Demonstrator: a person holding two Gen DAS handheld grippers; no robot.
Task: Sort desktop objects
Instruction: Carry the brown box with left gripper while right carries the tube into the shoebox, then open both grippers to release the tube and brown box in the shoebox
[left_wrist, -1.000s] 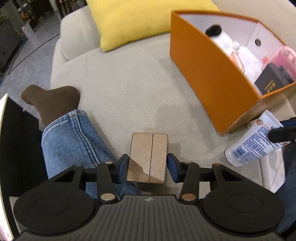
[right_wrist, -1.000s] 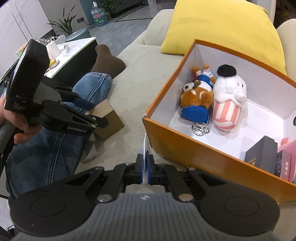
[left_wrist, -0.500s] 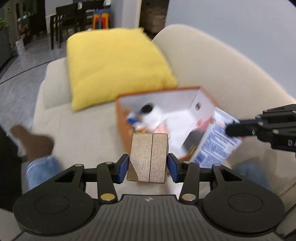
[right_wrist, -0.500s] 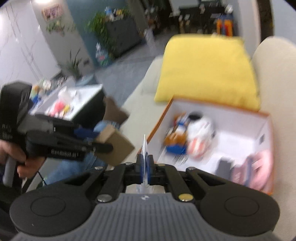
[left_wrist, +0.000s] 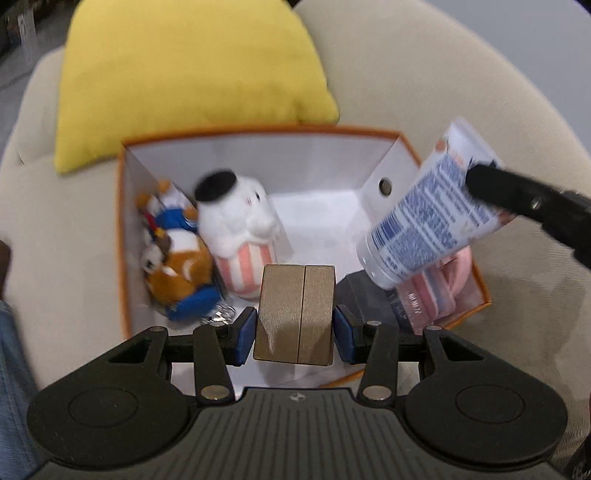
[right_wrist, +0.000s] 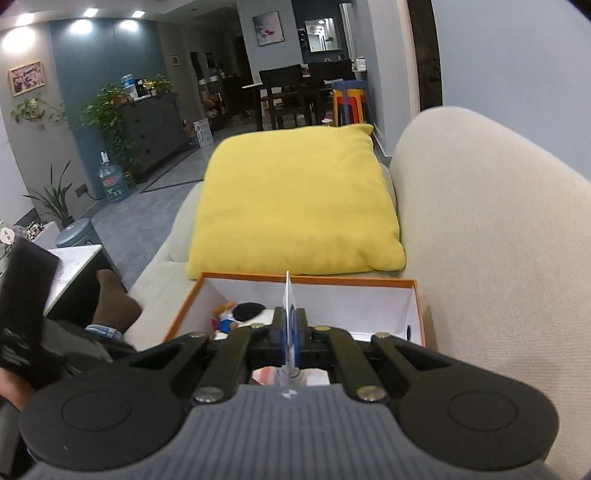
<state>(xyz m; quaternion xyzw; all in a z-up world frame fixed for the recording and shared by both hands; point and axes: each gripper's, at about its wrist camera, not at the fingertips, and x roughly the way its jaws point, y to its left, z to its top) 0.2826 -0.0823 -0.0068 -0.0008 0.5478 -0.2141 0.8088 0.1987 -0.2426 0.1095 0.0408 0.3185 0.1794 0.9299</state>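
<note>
- The left gripper (left_wrist: 295, 334) has its blue-padded fingers (left_wrist: 245, 335) clamped on either side of a brown carton (left_wrist: 295, 314), held in the air above the near edge of the orange box (left_wrist: 123, 258).
- The right gripper (right_wrist: 290, 334) has its fingers (right_wrist: 282, 332) pinched tight on the flat crimped end of a white tube (left_wrist: 424, 218); in the left view the tube hangs tilted, cap end down, over the right side of the box.
- Inside the box, at its left wall, lie a brown plush (left_wrist: 177, 273) and, just beside it, a white plush (left_wrist: 240, 229) with a black top.
- At the right of the box, under the tube, sit a dark case (left_wrist: 364, 299) and a pink pouch (left_wrist: 439, 288).
- The box rests on a beige sofa (right_wrist: 498, 240); a yellow pillow (right_wrist: 295, 199) leans just behind the box.
- A socked foot (right_wrist: 114, 310) lies on the sofa to the left of the box.
</note>
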